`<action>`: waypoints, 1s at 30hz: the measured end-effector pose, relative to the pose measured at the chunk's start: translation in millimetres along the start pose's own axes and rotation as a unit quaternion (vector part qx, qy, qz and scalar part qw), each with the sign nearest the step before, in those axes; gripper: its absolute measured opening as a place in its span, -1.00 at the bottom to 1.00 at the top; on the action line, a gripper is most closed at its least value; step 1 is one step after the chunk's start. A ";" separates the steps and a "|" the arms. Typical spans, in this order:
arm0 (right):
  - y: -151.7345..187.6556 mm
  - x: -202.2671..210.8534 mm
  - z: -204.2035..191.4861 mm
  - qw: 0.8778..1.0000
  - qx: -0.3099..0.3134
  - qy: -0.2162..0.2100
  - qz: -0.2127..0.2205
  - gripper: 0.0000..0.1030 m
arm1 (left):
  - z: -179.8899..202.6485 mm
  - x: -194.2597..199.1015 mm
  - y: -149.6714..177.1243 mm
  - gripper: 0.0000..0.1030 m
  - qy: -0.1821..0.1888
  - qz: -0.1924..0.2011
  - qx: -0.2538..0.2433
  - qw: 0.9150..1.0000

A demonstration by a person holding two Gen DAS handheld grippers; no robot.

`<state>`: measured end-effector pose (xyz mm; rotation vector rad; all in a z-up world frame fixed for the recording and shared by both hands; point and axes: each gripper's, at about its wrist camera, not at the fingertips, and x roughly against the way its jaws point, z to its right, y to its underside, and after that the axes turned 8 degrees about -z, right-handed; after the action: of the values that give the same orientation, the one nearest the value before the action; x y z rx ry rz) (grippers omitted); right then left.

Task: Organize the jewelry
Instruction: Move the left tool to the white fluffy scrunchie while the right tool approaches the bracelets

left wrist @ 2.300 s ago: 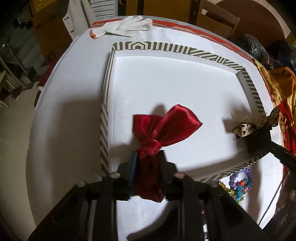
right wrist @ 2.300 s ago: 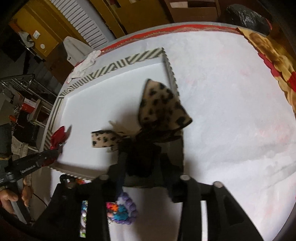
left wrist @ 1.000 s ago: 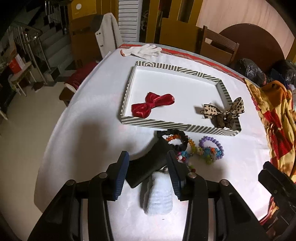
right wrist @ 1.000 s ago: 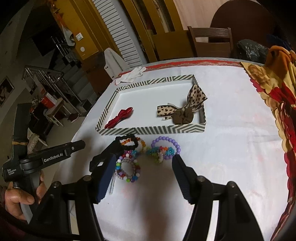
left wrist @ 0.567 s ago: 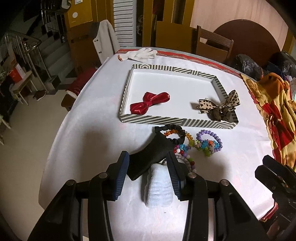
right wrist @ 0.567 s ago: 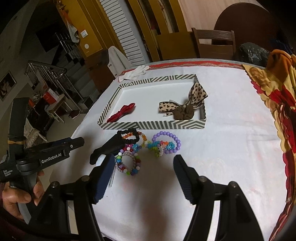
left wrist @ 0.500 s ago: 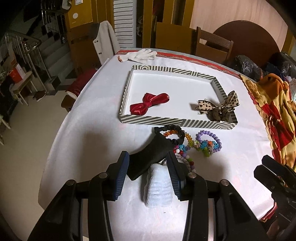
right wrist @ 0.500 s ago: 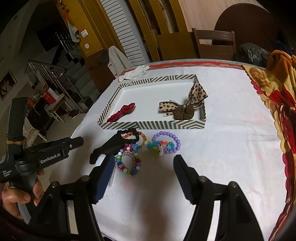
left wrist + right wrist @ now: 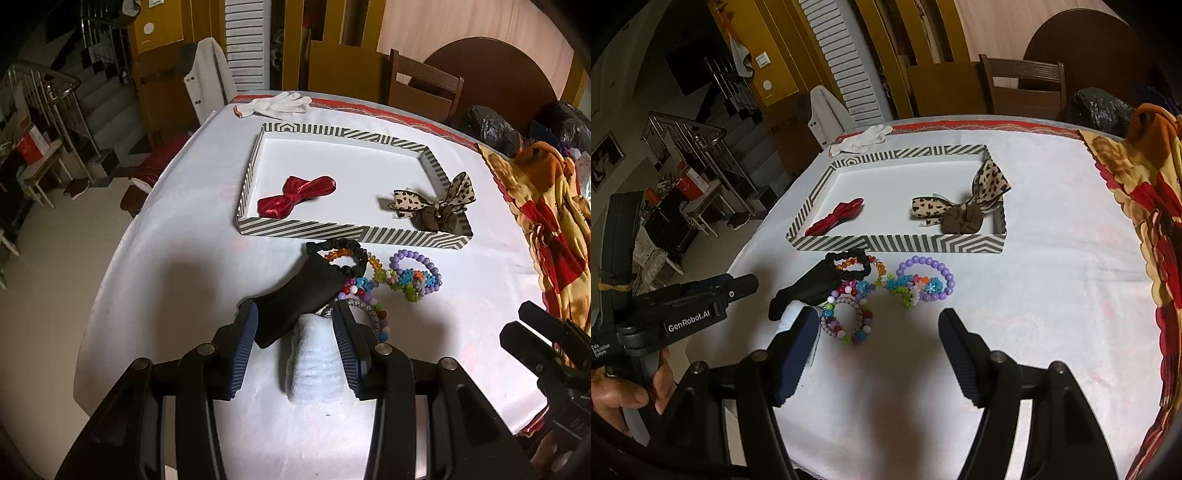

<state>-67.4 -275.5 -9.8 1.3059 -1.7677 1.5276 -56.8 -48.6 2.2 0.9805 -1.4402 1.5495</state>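
Note:
A striped tray (image 9: 354, 230) holds a red bow (image 9: 295, 195) at its left and a leopard-print bow (image 9: 432, 203) at its right. In front of the tray lie a black scrunchie (image 9: 347, 247), a black pouch (image 9: 295, 295), a purple bead bracelet (image 9: 934, 269), a multicolour bead bracelet (image 9: 849, 321) and a white fluffy piece (image 9: 317, 365). My left gripper (image 9: 294, 314) hangs open above the pouch and the white piece, holding nothing. My right gripper (image 9: 878, 315) is open and empty, above the cloth just in front of the bracelets.
A white tablecloth (image 9: 192, 221) covers the round table. A white glove (image 9: 275, 105) lies at its far edge, and a patterned orange and red cloth (image 9: 546, 206) lies along the right side. Wooden chairs (image 9: 424, 85) stand behind. A hand (image 9: 628, 391) holds the left gripper's handle.
Two seconds ago each gripper held a bow over the tray. Both bows now lie in the tray, and both grippers are open, drawn back and higher. Little has changed over the last second.

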 end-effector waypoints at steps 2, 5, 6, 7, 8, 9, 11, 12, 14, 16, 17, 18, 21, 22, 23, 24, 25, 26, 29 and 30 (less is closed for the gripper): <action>0.1 -0.5 0.3 1.000 -0.001 0.002 0.000 0.38 | -0.6 0.4 0.7 -0.03 0.001 0.001 0.000 1.000; -0.6 -1.4 0.8 1.000 -0.002 0.004 -0.002 0.38 | -1.1 -0.7 0.7 -0.03 0.004 -0.003 0.001 1.000; -0.5 -1.8 0.9 1.000 -0.003 0.005 -0.002 0.38 | -1.7 -1.0 1.3 -0.03 0.005 -0.004 0.001 1.000; -0.6 -2.1 1.0 1.000 -0.003 0.006 -0.002 0.38 | -2.4 -1.3 1.9 -0.03 0.005 -0.005 0.001 1.000; -0.6 -2.4 1.1 1.000 -0.003 0.006 -0.003 0.38 | -2.5 -1.9 2.5 -0.03 0.005 -0.006 0.000 1.000; -0.6 -2.5 0.9 1.000 -0.003 0.007 -0.003 0.38 | -3.0 -2.0 3.3 -0.03 0.006 -0.007 0.000 1.000; -0.1 -3.0 0.8 1.000 -0.001 0.010 -0.003 0.38 | -4.1 -2.7 5.0 -0.03 0.008 -0.010 -0.001 1.000; 0.3 -3.5 1.0 1.000 0.000 0.012 -0.003 0.38 | -6.1 -3.0 6.3 -0.03 0.012 -0.013 0.000 1.000; 1.7 -4.8 1.5 1.000 0.002 0.015 -0.005 0.38 | -9.9 -4.1 8.0 -0.03 0.016 -0.018 0.003 1.000; 3.6 -7.3 3.2 1.000 0.000 0.017 -0.008 0.38 | -15.0 -6.5 10.8 -0.03 0.020 -0.027 0.008 0.999; 4.8 -8.1 4.1 1.000 0.000 0.017 -0.009 0.38 | -18.4 -8.3 12.8 -0.03 0.027 -0.033 0.011 0.999; 6.6 -10.2 5.1 1.000 0.001 0.018 -0.012 0.38 | -21.0 -9.7 14.3 -0.03 0.031 -0.038 0.014 0.999; 10.4 -16.8 7.0 1.000 0.001 0.020 -0.023 0.38 | -28.3 -15.9 20.7 -0.03 0.048 -0.055 0.022 0.997; 11.8 -19.7 7.9 0.999 0.001 0.021 -0.028 0.38 | -30.2 -17.7 22.8 -0.03 0.053 -0.060 0.024 0.997; 12.9 -22.5 8.8 0.999 0.000 0.022 -0.032 0.38 | -31.5 -19.5 24.6 -0.03 0.056 -0.064 0.026 0.996; 13.5 -24.7 9.5 0.999 -0.001 0.022 -0.034 0.38 | -32.3 -20.9 26.7 -0.03 0.060 -0.067 0.027 0.996; 14.3 -26.8 10.2 0.999 -0.002 0.021 -0.037 0.38 | -32.7 -22.2 28.2 -0.03 0.063 -0.070 0.027 0.995; 14.6 -28.7 11.0 0.999 -0.003 0.022 -0.038 0.38 | -32.2 -24.8 30.0 -0.03 0.066 -0.075 0.027 0.995; 14.1 -35.8 14.1 0.999 -0.005 0.026 -0.042 0.38 | -27.0 -30.2 32.6 -0.03 0.078 -0.086 0.021 0.993; 13.4 -38.1 16.2 0.999 -0.007 0.029 -0.044 0.38 | -25.0 -31.4 32.7 -0.03 0.082 -0.089 0.018 0.993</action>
<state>-58.4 -278.1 -52.4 1.3007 -1.6609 1.4872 -75.3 -26.5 -40.8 0.9526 -1.1832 1.4929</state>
